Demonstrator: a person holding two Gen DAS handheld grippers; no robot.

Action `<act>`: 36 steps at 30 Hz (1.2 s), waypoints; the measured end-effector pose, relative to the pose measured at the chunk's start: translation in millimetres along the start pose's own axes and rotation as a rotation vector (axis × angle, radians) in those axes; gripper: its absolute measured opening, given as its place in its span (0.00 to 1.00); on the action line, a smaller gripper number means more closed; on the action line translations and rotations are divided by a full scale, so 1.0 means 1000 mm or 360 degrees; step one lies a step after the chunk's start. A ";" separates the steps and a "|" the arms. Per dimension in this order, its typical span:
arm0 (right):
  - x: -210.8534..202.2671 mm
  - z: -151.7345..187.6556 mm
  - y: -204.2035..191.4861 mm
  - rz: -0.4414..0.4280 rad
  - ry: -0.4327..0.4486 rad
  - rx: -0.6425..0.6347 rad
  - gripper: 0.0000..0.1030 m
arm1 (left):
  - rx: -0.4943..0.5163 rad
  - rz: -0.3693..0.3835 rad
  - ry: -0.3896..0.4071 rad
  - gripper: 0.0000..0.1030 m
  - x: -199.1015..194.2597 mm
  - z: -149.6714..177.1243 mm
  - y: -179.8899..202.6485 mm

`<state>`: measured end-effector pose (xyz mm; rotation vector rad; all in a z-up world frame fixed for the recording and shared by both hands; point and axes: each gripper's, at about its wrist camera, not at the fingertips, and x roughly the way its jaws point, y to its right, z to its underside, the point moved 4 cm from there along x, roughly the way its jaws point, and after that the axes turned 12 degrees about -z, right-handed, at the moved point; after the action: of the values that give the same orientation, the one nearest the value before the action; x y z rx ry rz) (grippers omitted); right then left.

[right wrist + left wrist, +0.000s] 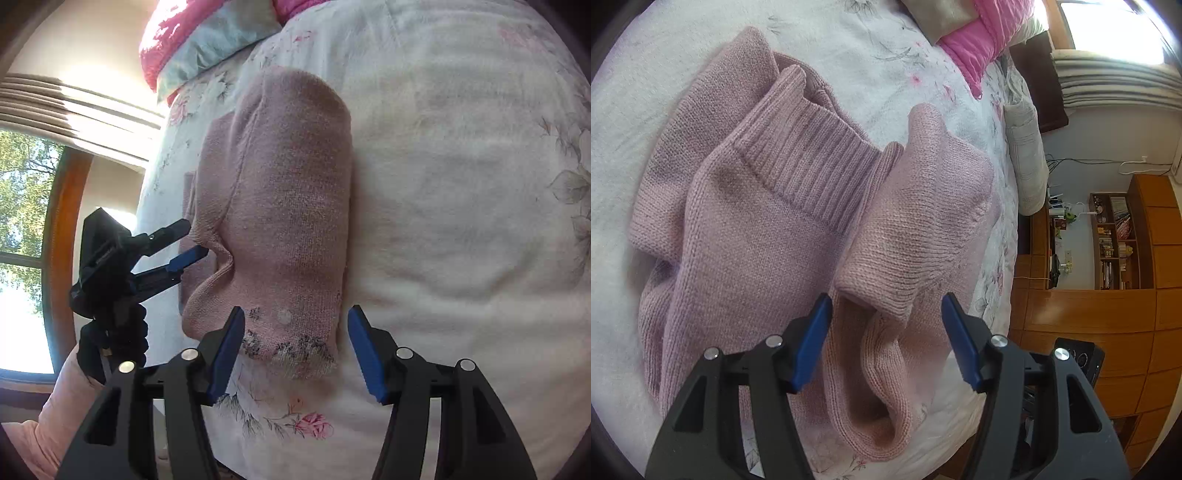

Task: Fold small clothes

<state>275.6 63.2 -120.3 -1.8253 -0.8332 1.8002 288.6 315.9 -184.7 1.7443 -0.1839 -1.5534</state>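
A pink knitted sweater (783, 206) lies partly folded on the flowered bedspread (635, 122), with a ribbed cuff across its middle. My left gripper (886, 299) is open just above the sweater's near folds, and knit shows between its blue pads. In the right wrist view the sweater (291, 199) is a long folded bundle whose near hem carries dark patterned trim. My right gripper (295, 310) is open and straddles that hem. The left gripper (192, 240) shows there at the bundle's left edge, fingers apart.
A bright pink quilt (979, 40) and pillows lie at the head of the bed. The bed's edge drops to wooden cabinets (1108, 325) and a bookshelf. A window (26, 229) sits beyond the bed. A person's pink sleeve (62, 410) is at the lower left.
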 end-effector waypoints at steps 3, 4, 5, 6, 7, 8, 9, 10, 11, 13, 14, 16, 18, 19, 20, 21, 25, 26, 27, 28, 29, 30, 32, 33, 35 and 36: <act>0.006 0.009 0.006 0.0017 -0.0020 -0.0003 0.57 | 0.0015 -0.0025 -0.0048 0.60 0.017 0.000 0.001; 0.007 0.010 0.006 0.0020 -0.0027 -0.0013 0.57 | 0.0016 -0.0032 -0.0059 0.62 0.022 0.000 0.002; 0.006 0.013 0.009 0.0019 -0.0034 -0.0023 0.57 | 0.0016 -0.0052 -0.0064 0.62 0.026 0.000 0.002; 0.007 0.014 0.007 0.0016 -0.0037 -0.0028 0.57 | 0.0013 -0.0063 -0.0068 0.62 0.029 0.000 0.002; 0.008 0.013 0.007 0.0010 -0.0038 -0.0029 0.57 | 0.0001 -0.0059 -0.0072 0.63 0.032 0.000 0.002; 0.008 0.012 0.008 0.0006 -0.0036 -0.0027 0.57 | -0.0009 -0.0055 -0.0080 0.63 0.034 0.000 0.003; 0.005 0.013 0.009 0.0006 -0.0033 -0.0021 0.57 | -0.0013 -0.0076 -0.0081 0.63 0.034 0.000 0.004; 0.004 0.012 0.010 0.0005 -0.0028 -0.0016 0.57 | -0.0014 -0.0091 -0.0068 0.63 0.032 0.000 0.004; 0.002 0.012 0.011 -0.0002 -0.0020 -0.0011 0.57 | -0.0020 -0.0091 -0.0041 0.63 0.026 0.000 0.005; -0.001 0.012 0.013 -0.0022 -0.0005 0.0002 0.57 | -0.0008 -0.0098 0.0023 0.63 0.012 0.003 0.005; -0.005 0.014 0.015 -0.0030 -0.0002 0.0009 0.57 | 0.0018 -0.0127 0.0050 0.64 0.006 0.003 0.004; -0.005 0.014 0.018 -0.0026 -0.0001 0.0016 0.57 | 0.0058 -0.0167 0.0054 0.65 0.003 0.003 0.001; -0.003 0.014 0.021 -0.0025 -0.0001 0.0026 0.57 | 0.0060 -0.0140 -0.0003 0.65 0.011 0.002 -0.002; -0.003 0.014 0.022 -0.0029 0.0001 0.0032 0.57 | 0.0058 -0.0108 -0.0016 0.65 0.015 0.001 -0.002; -0.002 0.014 0.022 -0.0032 0.0000 0.0035 0.57 | 0.0056 -0.0074 -0.0022 0.65 0.019 0.000 -0.003; -0.002 0.015 0.021 -0.0033 -0.0003 0.0033 0.57 | 0.0054 -0.0040 -0.0029 0.65 0.022 0.000 -0.002; 0.001 0.017 0.016 -0.0012 -0.0024 0.0003 0.57 | 0.0077 0.0011 -0.0108 0.66 0.045 -0.001 0.005; 0.000 0.017 0.016 -0.0007 -0.0023 0.0002 0.57 | 0.0081 0.0022 -0.0118 0.67 0.050 -0.001 0.006; -0.001 0.017 0.016 -0.0004 -0.0018 0.0006 0.57 | 0.0078 0.0039 -0.0121 0.68 0.052 -0.001 0.008; -0.003 0.017 0.017 -0.0003 -0.0011 0.0013 0.57 | 0.0071 0.0051 -0.0120 0.68 0.054 -0.003 0.010; -0.004 0.017 0.018 -0.0001 -0.0004 0.0020 0.57 | 0.0066 0.0061 -0.0116 0.68 0.054 -0.004 0.012; -0.005 0.017 0.019 0.0002 0.0001 0.0027 0.57 | 0.0063 0.0062 -0.0105 0.67 0.053 -0.004 0.013; -0.007 0.018 0.022 0.0010 0.0006 0.0035 0.57 | 0.0063 0.0049 -0.0077 0.55 0.049 -0.004 0.018; -0.007 0.018 0.024 0.0014 0.0006 0.0040 0.57 | 0.0072 0.0026 -0.0062 0.52 0.047 -0.004 0.020; -0.007 0.018 0.027 0.0015 0.0010 0.0056 0.57 | 0.0096 -0.0021 -0.0028 0.34 0.041 -0.003 0.025; -0.006 0.018 0.028 0.0012 0.0012 0.0065 0.57 | 0.0103 -0.0037 -0.0007 0.31 0.036 -0.002 0.027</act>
<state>260.8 37.1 -135.8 -1.8110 -0.7823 1.8006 309.7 277.5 -195.8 1.7991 -0.2190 -1.5839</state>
